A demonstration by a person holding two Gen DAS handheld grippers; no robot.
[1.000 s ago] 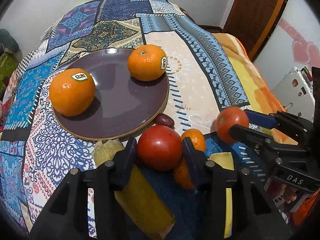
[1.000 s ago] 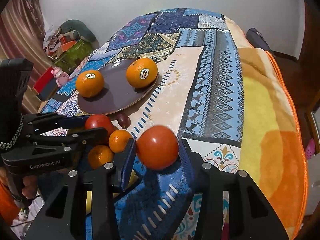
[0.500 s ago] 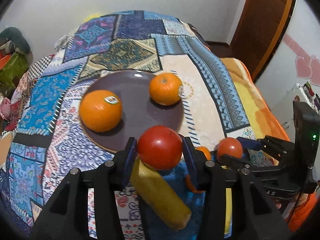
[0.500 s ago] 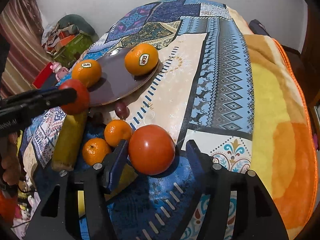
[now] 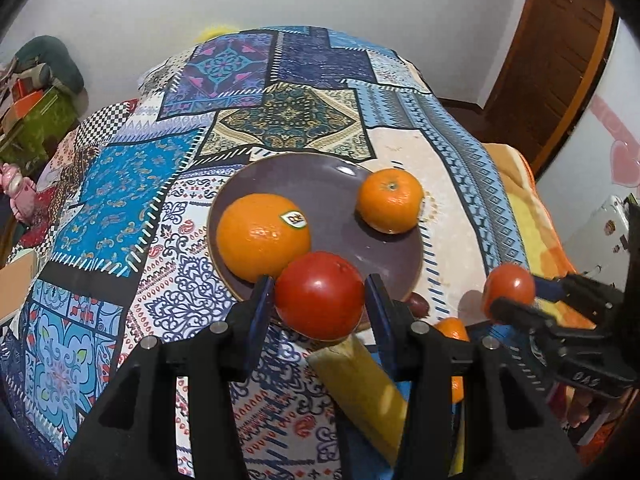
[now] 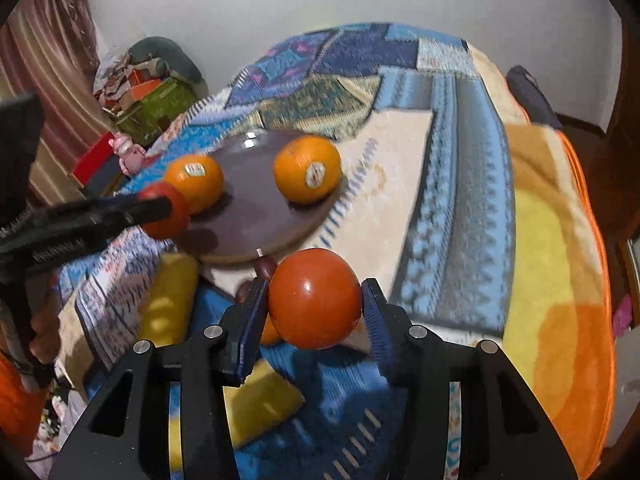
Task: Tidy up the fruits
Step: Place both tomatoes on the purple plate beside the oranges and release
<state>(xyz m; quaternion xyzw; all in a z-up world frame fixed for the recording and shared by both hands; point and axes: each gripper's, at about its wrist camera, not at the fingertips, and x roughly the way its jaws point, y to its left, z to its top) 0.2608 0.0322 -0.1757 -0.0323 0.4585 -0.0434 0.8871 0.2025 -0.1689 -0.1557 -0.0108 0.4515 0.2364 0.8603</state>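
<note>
A red tomato (image 5: 319, 295) is being pinched between the left gripper (image 5: 320, 300) jaws over the plate's (image 5: 332, 184) near rim. An orange-red tomato (image 6: 315, 298) is being clamped by the right gripper (image 6: 315, 304), short of the plate.

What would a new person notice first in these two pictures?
Each tongs grips a red tomato: the left tongs holds the left tomato over the near rim of the purple plate, and the right tongs holds the right tomato. Two oranges, the big orange and the small orange, sit on that plate.
</note>
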